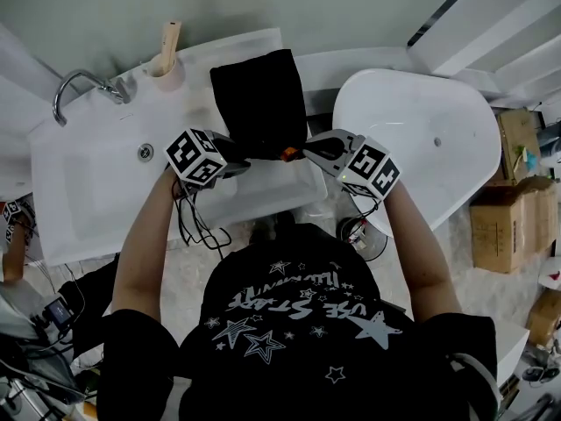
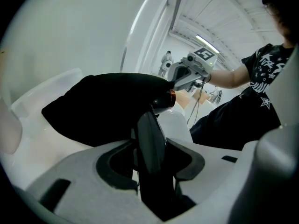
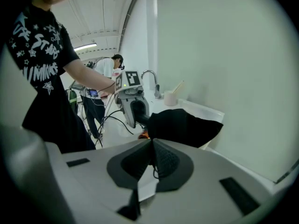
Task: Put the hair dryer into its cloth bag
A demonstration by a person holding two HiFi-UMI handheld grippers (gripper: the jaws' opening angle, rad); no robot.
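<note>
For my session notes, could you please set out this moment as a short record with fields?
setting: white sink counter with a faucet
cloth bag: black, lying on the counter, mouth toward the person
hair dryer: body seemingly inside the bag, dark handle and orange ring sticking out
left claw: closed on the handle
right claw: shut, by the bag's mouth
status: bagging unfinished
</note>
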